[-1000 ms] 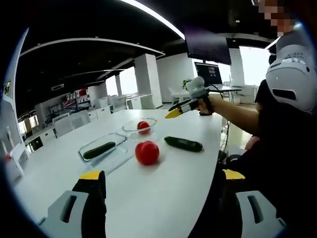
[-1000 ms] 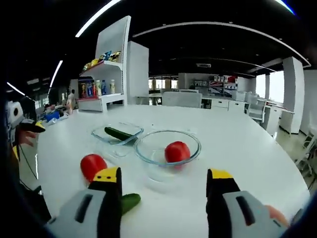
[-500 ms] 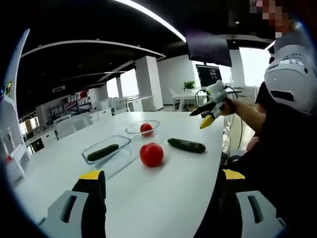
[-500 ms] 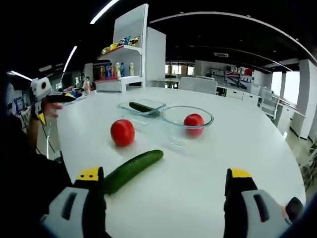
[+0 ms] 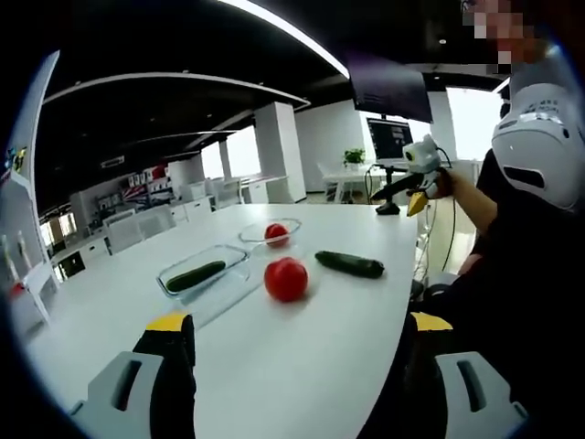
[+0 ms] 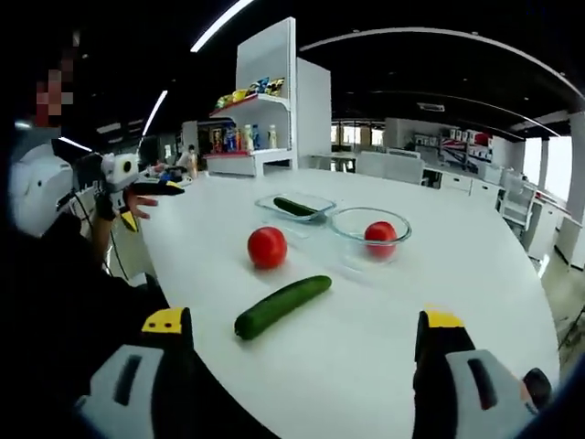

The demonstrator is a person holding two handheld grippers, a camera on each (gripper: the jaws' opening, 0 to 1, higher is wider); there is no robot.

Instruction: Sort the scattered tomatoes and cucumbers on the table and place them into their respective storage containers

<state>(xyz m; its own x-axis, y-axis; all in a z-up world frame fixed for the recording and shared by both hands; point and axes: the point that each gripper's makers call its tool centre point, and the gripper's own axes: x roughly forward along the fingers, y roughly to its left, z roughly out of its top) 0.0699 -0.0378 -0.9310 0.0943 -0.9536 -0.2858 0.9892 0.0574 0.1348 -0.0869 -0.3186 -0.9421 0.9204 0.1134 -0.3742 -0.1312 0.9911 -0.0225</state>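
Left gripper view: the left gripper point(image 5: 292, 384) is hovering over the near edge of the white table point(image 5: 302, 357), its yellow-tipped jaws spread wide with nothing between them.
Right gripper view: the right gripper point(image 6: 306, 366) is hanging above the table's edge, jaws likewise wide apart and gripping nothing.
Loose tomato point(image 6: 267, 247): sitting on the bare table, just in front of the two containers (touching neither).
Loose cucumber point(image 6: 281, 306): lying flat on the table, nearer to the right gripper's camera than the tomato is, and apart from it.
Rectangular glass container point(image 6: 294, 207): holding one cucumber inside point(image 6: 293, 207).
Round glass bowl point(image 6: 370, 236): standing just beside the rectangular container, with one tomato inside point(image 6: 380, 238).
Other gripper seen: in the left gripper view the right gripper is showing at the upper right, held in the person's hand point(image 5: 448, 186) off the table's far side; in the right gripper view the left gripper is showing at the left, beyond the table edge.
Background: a shelf unit point(image 6: 256, 119) carrying bottles and packets is standing behind the table.
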